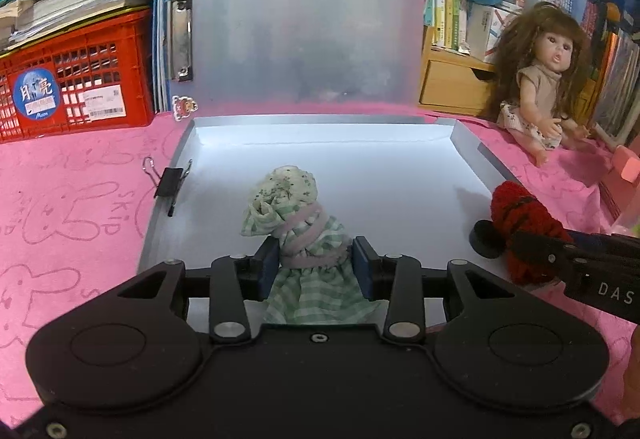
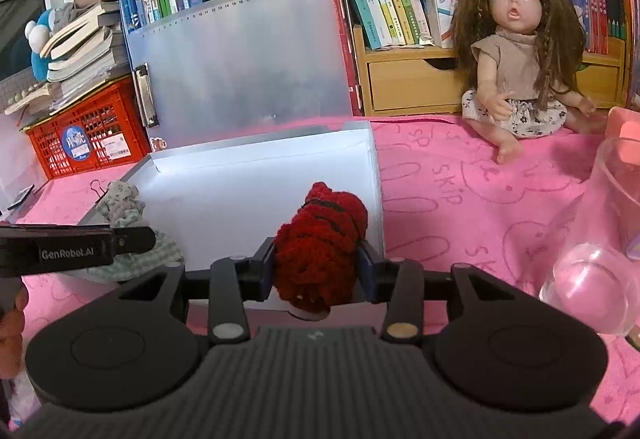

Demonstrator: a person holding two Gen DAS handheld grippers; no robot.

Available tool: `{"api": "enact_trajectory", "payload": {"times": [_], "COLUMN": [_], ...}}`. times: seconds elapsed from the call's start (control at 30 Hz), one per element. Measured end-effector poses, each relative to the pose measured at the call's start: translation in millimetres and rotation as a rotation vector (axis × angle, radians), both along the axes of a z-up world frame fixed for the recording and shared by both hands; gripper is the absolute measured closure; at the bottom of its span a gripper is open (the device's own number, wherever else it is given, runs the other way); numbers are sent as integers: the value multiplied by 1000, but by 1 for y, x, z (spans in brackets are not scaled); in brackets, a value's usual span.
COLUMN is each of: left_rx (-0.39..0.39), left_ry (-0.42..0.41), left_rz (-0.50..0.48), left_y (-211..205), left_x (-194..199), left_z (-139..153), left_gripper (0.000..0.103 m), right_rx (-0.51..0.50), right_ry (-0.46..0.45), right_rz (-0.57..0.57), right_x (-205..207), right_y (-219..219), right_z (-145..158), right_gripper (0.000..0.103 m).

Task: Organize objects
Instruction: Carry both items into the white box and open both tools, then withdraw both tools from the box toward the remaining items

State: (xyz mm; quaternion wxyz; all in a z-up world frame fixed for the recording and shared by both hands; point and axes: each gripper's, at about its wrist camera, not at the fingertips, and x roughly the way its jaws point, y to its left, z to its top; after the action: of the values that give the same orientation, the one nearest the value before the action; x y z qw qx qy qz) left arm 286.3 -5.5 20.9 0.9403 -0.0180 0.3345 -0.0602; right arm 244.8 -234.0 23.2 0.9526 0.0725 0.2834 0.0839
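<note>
Left gripper [image 1: 316, 267] clamped on a green bundle [image 1: 296, 215], blue pads pressing its waist at 9 and 3 o'clock. Rolled checked cloth, bound with pink bands, floral knob at 12 o'clock of the pads, checked skirt hanging at 6 o'clock. Held over the white floor of an open box [image 1: 224, 127], near its front edge.

Right gripper [image 2: 318, 263] clamped on a red bundle [image 2: 320, 239], pads against both sides. Fuzzy red yarn with dark stripes, a pale base showing at 6 o'clock. Poised above the front right corner of the box, close to the right wall [image 2: 374, 175].

Seen from the left wrist: red bundle at 3 o'clock of the green one, apart, with the right gripper's black arm entering from the 3 o'clock edge. Seen from the right wrist: green bundle at 9 o'clock, partly hidden by the left gripper's arm.

Box lid [image 1: 296, 31] standing upright at 12 o'clock, frosted, with 1 metal clip [image 1: 180, 39] on its left side. 1 black binder clip [image 1: 170, 183] on the box's left wall. Pink cloth [image 1: 72, 207] with rabbit drawings beneath everything. Doll [image 2: 520, 63] seated at 1 o'clock of the box, well apart, back to a wooden shelf [image 2: 404, 83]. Red crate [image 1: 76, 83] at 10 o'clock, books stacked on top. Clear jar [image 2: 600, 239] lying at 3 o'clock in the right wrist view.
</note>
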Motion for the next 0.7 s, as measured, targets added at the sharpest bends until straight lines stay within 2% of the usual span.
{"api": "enact_trajectory", "payload": {"times": [0.1,0.17,0.33,0.7], "left_rx": [10,10,19,-3], "left_ry": [-16,-32,-84,-171], "left_rz": [-11,-18,-29,-126], "left_y": [-3,-3,-3,-7], "left_x": [-3,-6,-17,-68], "left_z": [2,5,19,49], "left_gripper": [53,47,30,21], "right_rx": [6,8,28,53], "right_ry": [-1,-13,-42,-91], "right_rz": [1,-4,4,58], "right_x": [-1,-2,-6,-44], "right_y": [-1,-2,-3,-9], "right_z": [1,2,10,29], "right_gripper": [50,36,26,18]}}
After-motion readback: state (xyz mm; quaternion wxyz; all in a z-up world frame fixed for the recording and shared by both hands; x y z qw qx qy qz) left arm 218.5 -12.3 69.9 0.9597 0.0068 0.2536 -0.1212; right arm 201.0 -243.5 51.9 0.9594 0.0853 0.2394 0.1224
